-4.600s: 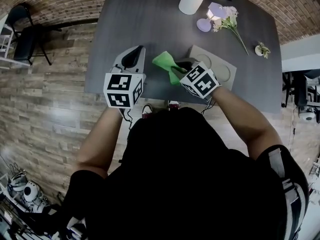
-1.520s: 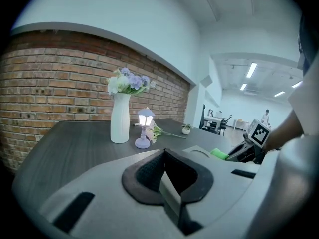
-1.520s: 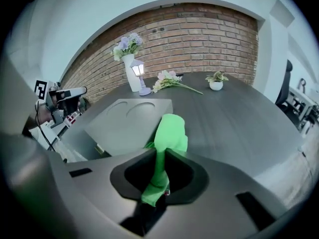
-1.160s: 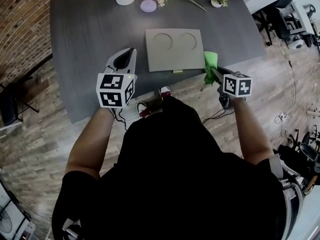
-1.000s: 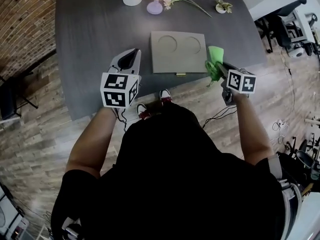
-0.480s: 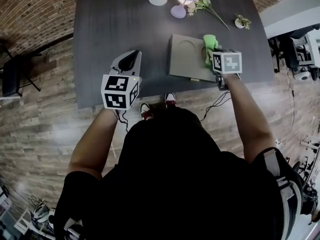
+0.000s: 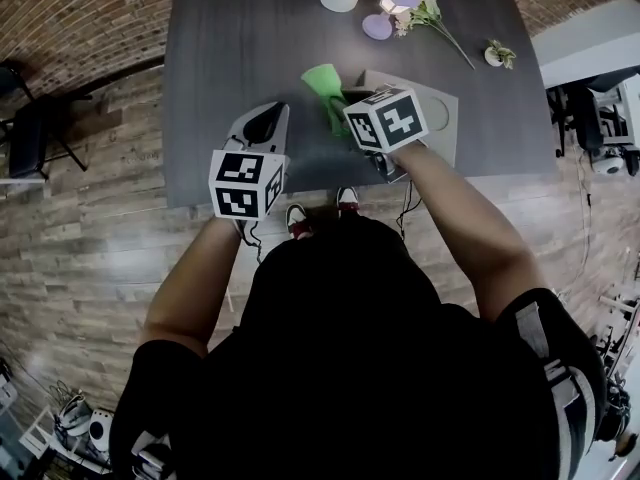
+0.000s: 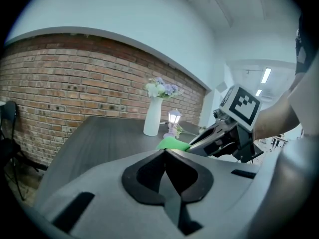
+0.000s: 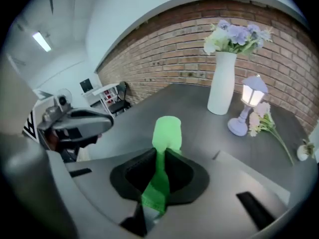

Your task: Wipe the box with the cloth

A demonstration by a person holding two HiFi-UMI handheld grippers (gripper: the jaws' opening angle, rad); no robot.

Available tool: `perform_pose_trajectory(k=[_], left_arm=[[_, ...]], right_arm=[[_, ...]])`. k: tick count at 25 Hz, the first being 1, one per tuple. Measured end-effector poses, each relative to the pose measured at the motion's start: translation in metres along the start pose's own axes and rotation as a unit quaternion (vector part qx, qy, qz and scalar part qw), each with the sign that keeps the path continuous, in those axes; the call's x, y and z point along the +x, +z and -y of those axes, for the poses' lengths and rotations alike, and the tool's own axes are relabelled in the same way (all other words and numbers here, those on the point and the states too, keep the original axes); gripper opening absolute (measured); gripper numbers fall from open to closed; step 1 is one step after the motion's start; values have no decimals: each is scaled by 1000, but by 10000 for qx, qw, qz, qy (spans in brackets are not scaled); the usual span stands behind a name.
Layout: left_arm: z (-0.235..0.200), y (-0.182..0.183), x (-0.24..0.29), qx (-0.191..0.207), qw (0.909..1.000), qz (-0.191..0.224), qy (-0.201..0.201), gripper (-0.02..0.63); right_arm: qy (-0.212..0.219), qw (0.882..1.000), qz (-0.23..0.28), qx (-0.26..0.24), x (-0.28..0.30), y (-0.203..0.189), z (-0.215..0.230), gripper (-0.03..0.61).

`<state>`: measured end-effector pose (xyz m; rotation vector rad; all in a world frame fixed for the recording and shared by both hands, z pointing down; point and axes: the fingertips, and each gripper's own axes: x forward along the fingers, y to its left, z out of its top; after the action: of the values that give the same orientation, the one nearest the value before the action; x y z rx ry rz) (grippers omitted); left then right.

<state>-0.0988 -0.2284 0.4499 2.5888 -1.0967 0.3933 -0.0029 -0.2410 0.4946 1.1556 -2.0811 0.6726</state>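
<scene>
**Green cloth pinched in the right gripper, parked just left of the box**

Quick rundown of the setup. The right gripper [image 9: 159,156] is clamped down on a bright green cloth [image 7: 322,80]. In the right gripper view its jaws squeeze a thin strip of the fabric, and the rest pokes out past the tips as a rounded flap.

From the head view the cloth sits over the dark grey wooden table [image 7: 240,48], just beside the left edge of the flat beige cardboard box [image 7: 440,128] with two round recesses. I honestly can't tell if the cloth is touching the table or the box. The box lies flat towards the right of the table, and the right gripper's marker cube covers its near-left part.

The left gripper [image 8: 165,153] is closed with nothing in it. In its own view the two black pads meet along a single line. It hangs over the near part of the table, left of the cloth and clear of the box, and its camera picks up the right gripper and a bit of green off to the right.

At the far end of the table there's a tall white vase [image 9: 222,83] with pale purple flowers in it. A small purple lantern-shaped lamp [image 9: 253,96] stands lit just to its right, and a loose sprig of pale flowers [image 9: 258,118] lies beside the lamp. A red brick wall [image 8: 75,73] runs behind it all.
</scene>
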Motion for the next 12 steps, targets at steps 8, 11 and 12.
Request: perform_pose_trajectory(k=[8,11,12], left_arm=[[11,-2,10,128,9996,-125,-228,8],[24,-4,21,177,9990,-204,-362,8],[29,-4,26,200,9987,-225,-422,8]], right_arm=[[-12,9934,204,1132,-25,-19,32,52],[-395,9838,14,1746,-45,-65,77,52],[-537,9806,-30,1885,-54,-80,93,52]])
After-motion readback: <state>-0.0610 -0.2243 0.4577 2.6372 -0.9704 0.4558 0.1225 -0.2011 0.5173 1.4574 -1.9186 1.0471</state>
